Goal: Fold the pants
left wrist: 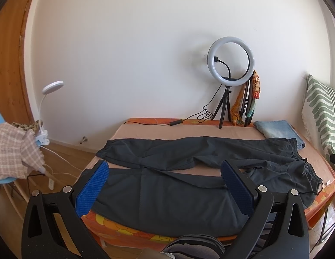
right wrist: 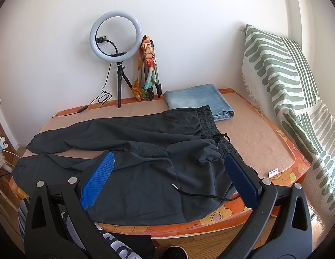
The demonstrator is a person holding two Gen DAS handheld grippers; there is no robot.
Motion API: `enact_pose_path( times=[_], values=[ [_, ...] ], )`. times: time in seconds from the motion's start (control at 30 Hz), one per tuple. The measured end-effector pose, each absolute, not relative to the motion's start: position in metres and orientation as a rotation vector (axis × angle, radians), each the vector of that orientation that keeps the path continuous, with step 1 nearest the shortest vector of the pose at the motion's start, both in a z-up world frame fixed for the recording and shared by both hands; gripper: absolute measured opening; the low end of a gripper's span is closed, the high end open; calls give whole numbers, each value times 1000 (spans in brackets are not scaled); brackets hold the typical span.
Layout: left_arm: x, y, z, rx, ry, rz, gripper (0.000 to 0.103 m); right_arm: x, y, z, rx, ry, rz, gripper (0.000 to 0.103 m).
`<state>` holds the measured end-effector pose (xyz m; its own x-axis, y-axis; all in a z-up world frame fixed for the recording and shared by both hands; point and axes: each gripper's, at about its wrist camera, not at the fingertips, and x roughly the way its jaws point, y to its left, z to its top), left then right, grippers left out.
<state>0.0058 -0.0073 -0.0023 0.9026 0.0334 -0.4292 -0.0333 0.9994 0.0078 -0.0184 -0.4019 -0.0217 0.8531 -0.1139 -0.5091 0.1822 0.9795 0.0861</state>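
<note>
Small white tag (right wrist: 273, 173) with red print at near right edge of mattress; writing too small to read. No other legible brand or label.

Left gripper (left wrist: 165, 191) spread wide, blue pads (left wrist: 92, 188) apart, nothing between them; hovered at near edge of bed over lower part of near trouser leg. Right gripper (right wrist: 169, 183) likewise spread wide, empty, held over hip area and near end of waistband, with loose drawstring (right wrist: 202, 194) trailing between its fingers toward near right.

Dark pants (left wrist: 189, 172) lay flat and unfolded on bed (right wrist: 264, 151), near leg overhanging near edge. Long axis ran left to right: waistband at right, cuffs at left. Legs spread in shallow V, parting toward cuffs, far leg angled toward far left.

Just beyond waistband, folded light-blue cloth (right wrist: 199, 101), touching or slightly under pants at far right. Against far wall, ring light (right wrist: 116, 35) on small black tripod, its cable lying along far edge of bed; beside it to right, folded tripod (right wrist: 153, 73) draped with patterned scarf. Green-striped cushion (right wrist: 286, 86) propped along right side. In left wrist view, white clip lamp (left wrist: 48, 108) and plaid cloth (left wrist: 14, 149) on a chair at far left.
</note>
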Motion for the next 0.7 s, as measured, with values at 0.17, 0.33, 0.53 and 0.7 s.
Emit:
enact_pose_path(
  times=[0.17,0.33,0.53,0.7],
  values=[
    [6,-6,-2,-3,447,34,103,-17,-401,-23,136,528,-154,103],
    [7,-5,-2,-4,448,33,103,-15,-397,-25,142,528,-150,103],
    [9,-3,-3,-4,453,34,103,-14,-394,-27,137,531,-144,103],
    [12,0,-6,4,458,35,103,-12,-399,-24,143,535,-128,103]
  ],
)
